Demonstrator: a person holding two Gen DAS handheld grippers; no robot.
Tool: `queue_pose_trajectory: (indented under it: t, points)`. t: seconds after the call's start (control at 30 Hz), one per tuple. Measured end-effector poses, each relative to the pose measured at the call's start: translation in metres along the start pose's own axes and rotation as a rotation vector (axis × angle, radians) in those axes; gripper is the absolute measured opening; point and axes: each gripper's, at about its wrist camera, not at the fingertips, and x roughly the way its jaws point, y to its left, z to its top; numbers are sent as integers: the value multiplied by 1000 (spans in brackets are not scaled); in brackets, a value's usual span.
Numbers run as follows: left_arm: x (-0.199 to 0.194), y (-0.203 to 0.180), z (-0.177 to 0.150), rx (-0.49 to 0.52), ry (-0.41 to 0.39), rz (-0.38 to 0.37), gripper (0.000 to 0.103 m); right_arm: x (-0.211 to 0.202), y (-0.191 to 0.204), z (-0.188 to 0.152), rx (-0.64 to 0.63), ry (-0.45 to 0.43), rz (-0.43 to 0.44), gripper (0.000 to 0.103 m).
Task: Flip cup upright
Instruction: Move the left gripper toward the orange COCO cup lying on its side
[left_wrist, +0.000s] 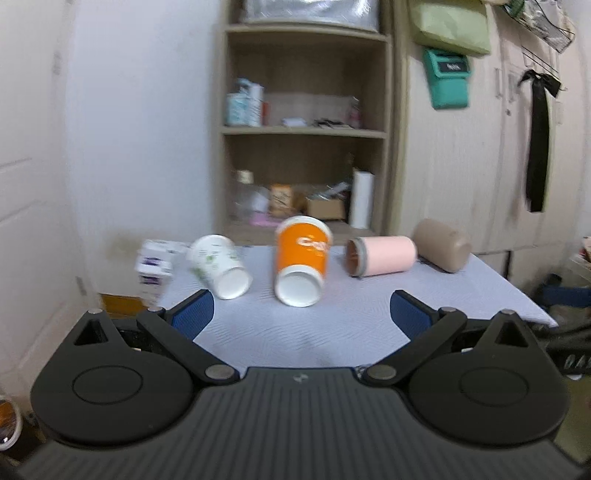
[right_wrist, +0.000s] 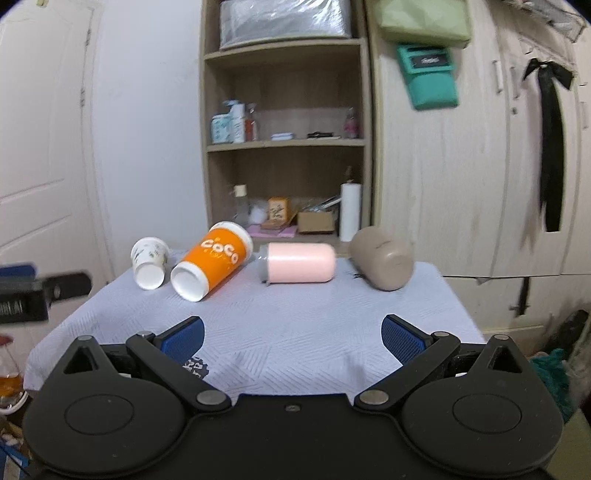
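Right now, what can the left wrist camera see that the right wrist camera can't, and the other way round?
Only the left wrist view shows a white and purple carton at the table's left edge, and the open, empty left hand-held gripper.

Only the right wrist view shows a white door, a dark blurred object at the left edge and the open, empty right hand-held gripper.

Both show four cups lying on their sides on the grey tablecloth: white cup, orange cup, pink cup, tan cup, with the shelf behind.
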Motion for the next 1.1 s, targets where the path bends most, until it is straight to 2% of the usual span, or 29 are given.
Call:
queue_pose_trajectory:
  t: [0.13, 0.23, 0.53, 0.67, 1.03, 1.07, 1.1]
  points:
    - [44, 8, 23, 16, 94, -26, 103, 23, -3, 1, -3, 32, 27, 103]
    - [80, 11, 35, 51, 121, -34, 101, 37, -5, 3, -12, 50, 50, 103]
    - [169, 3, 47, 97, 249, -133, 95, 81, -10, 15, -25, 110, 95, 103]
    - [186, 0, 42, 121, 283, -121, 83, 92, -10, 18, -30, 127, 100, 103]
    - [212, 9, 35, 65, 332, -85, 80, 115, -15, 17, -8, 170, 107, 103]
    - [213, 10, 35, 56, 329, -87, 77, 116, -15, 17, -8, 173, 106, 103]
    - [214, 10, 34, 54, 328, -83, 59, 117, -16, 16, -6, 176, 106, 103]
